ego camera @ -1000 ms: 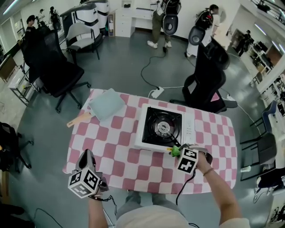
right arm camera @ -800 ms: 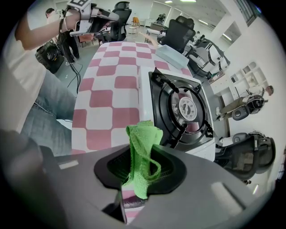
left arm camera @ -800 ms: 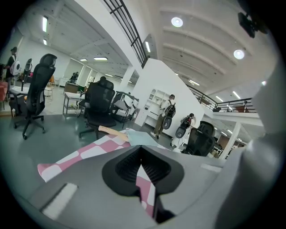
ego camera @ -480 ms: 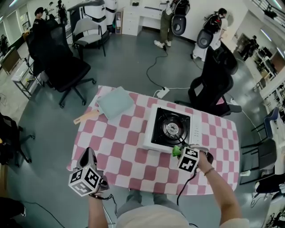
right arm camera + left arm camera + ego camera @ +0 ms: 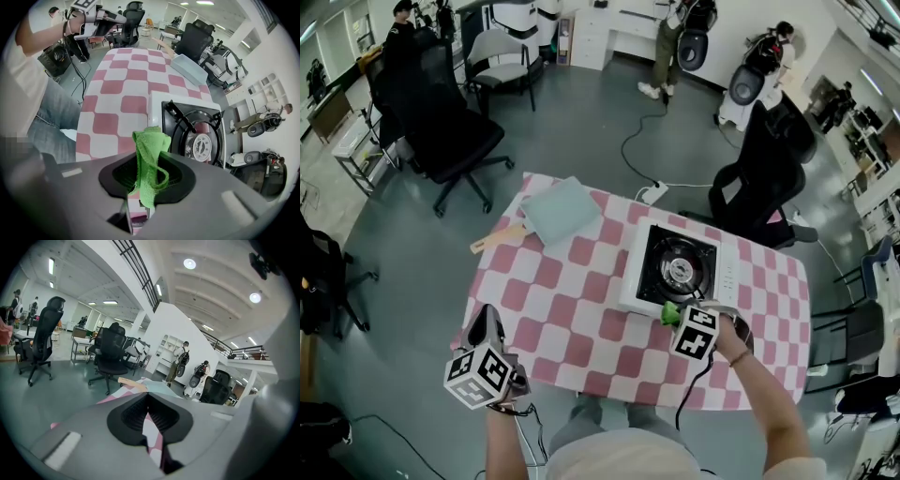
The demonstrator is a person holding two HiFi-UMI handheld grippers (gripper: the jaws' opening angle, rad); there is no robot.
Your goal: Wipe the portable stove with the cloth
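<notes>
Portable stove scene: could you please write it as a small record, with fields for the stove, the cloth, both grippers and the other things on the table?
stove: portable stove, white body, black burner, on the table's right part
cloth: green cloth, by the stove's near edge; contact unclear
right gripper: shut on the green cloth
left gripper: shut, holds nothing, at the table's near left edge
table: pink and white checked cover
other: pale blue folded item, wooden piece beside it

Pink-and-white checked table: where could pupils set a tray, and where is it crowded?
Bare: the tablecloth middle between the pale blue square pad and the white portable stove, down to the near edge. Crowded: the stove's near side, where the right hand-held gripper grips the green cloth.
</notes>
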